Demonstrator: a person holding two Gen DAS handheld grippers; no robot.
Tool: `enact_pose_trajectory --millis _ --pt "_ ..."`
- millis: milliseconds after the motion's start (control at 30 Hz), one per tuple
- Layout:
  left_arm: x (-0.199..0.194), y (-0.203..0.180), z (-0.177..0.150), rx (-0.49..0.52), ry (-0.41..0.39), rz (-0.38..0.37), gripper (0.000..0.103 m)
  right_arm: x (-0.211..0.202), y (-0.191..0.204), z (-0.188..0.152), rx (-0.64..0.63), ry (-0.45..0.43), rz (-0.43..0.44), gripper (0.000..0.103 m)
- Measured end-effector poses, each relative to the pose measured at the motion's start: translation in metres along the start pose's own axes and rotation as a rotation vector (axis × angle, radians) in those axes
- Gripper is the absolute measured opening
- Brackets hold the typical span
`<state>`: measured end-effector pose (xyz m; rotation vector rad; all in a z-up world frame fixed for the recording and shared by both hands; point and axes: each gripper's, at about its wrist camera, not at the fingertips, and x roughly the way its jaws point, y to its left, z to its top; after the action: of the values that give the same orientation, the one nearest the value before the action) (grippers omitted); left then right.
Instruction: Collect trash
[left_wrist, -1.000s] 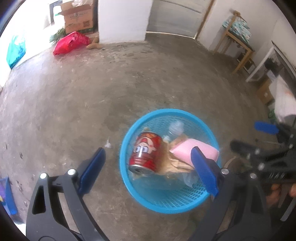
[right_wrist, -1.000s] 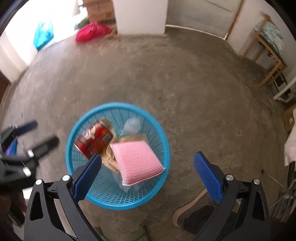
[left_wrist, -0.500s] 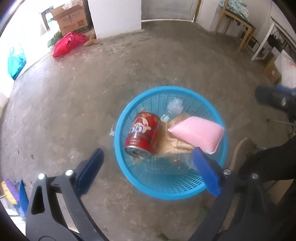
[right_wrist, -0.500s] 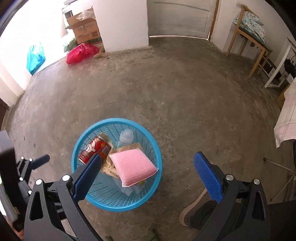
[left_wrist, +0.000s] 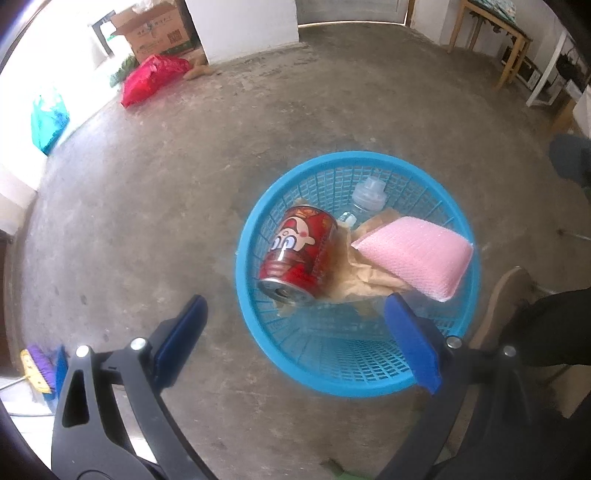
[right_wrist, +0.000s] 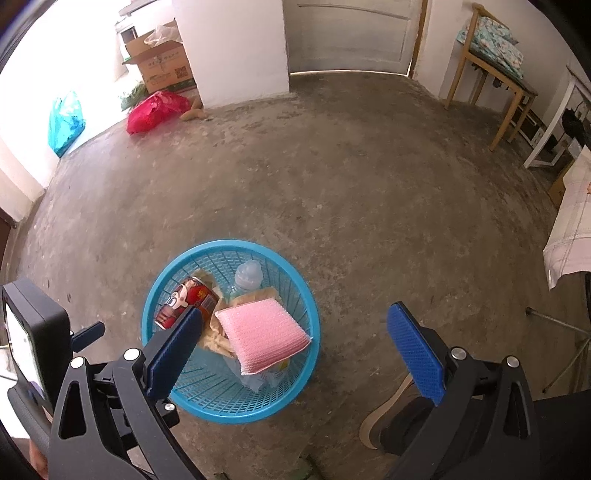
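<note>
Both tools wide open, holding nothing

We've got the blue basket (left_wrist: 246, 258) rim just ahead of the left tool (left_wrist: 295, 341), ahead-left of the right tool (right_wrist: 295, 349); bare concrete floor (right_wrist: 369, 206) beyond.

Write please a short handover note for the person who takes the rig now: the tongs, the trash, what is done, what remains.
Left tongs: open, holding nothing, above the blue basket.
Right tongs: open, holding nothing, to the right of the basket.
In the basket: red can on its side, pink sponge, brown paper, clear bottle.
Done: these four are collected.
Left: no loose trash shows on the floor near the basket; check the room.
</note>
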<state>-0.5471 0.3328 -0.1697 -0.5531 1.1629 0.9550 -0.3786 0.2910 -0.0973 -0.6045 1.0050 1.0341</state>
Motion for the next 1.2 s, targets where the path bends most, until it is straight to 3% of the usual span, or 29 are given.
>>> enact_pose_trajectory --millis 167,467,1200 --pt "-0.003 -0.003 0.001 -0.008 -0.007 0.054 0.093 -0.002 -0.002 0.001 0.009 -0.006 -0.002 0.097" --pt "0.004 0.010 0.001 -0.088 0.017 -0.022 0.093 -0.004 -0.001 0.001 0.006 -0.017 -0.006 0.097" --pt "0.009 0.001 0.003 -0.051 0.029 -0.045 0.093 0.011 0.003 -0.002 -0.007 0.067 -0.010 0.097"
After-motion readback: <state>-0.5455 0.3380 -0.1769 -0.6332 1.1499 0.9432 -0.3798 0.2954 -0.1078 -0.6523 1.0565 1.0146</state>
